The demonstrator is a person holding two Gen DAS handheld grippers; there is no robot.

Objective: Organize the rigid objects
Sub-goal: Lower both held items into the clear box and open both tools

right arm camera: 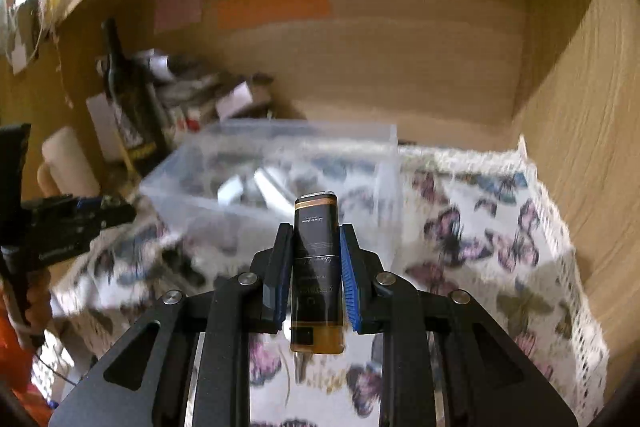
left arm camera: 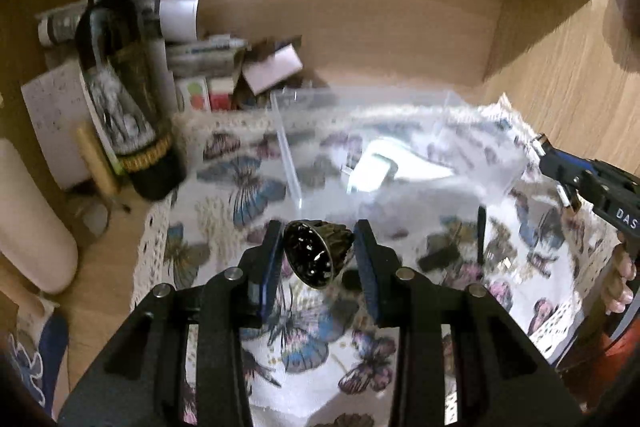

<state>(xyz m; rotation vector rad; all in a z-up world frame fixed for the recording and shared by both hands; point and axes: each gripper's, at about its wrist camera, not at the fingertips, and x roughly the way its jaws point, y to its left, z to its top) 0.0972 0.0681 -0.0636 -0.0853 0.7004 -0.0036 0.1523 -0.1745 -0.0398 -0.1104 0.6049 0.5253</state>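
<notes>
My left gripper [left arm camera: 318,241] is shut on a small dark metal bell [left arm camera: 316,253], its open mouth facing the camera, held above the butterfly cloth [left arm camera: 248,187]. My right gripper [right arm camera: 314,237] is shut on an amber lighter with a black label [right arm camera: 318,275], held upright above the cloth. A clear plastic box [left arm camera: 384,143] stands ahead of both grippers; in the right wrist view the box [right arm camera: 280,163] holds a shiny silver item [right arm camera: 240,191]. The right gripper shows at the right edge of the left wrist view [left arm camera: 560,163].
A dark wine bottle [left arm camera: 120,75] stands at the left with papers and small boxes [left arm camera: 224,63] behind it. A cream cylinder [left arm camera: 32,223] lies at far left. Wooden shelf walls [right arm camera: 580,147] close in the back and right. Small dark items [left arm camera: 440,259] lie on the cloth.
</notes>
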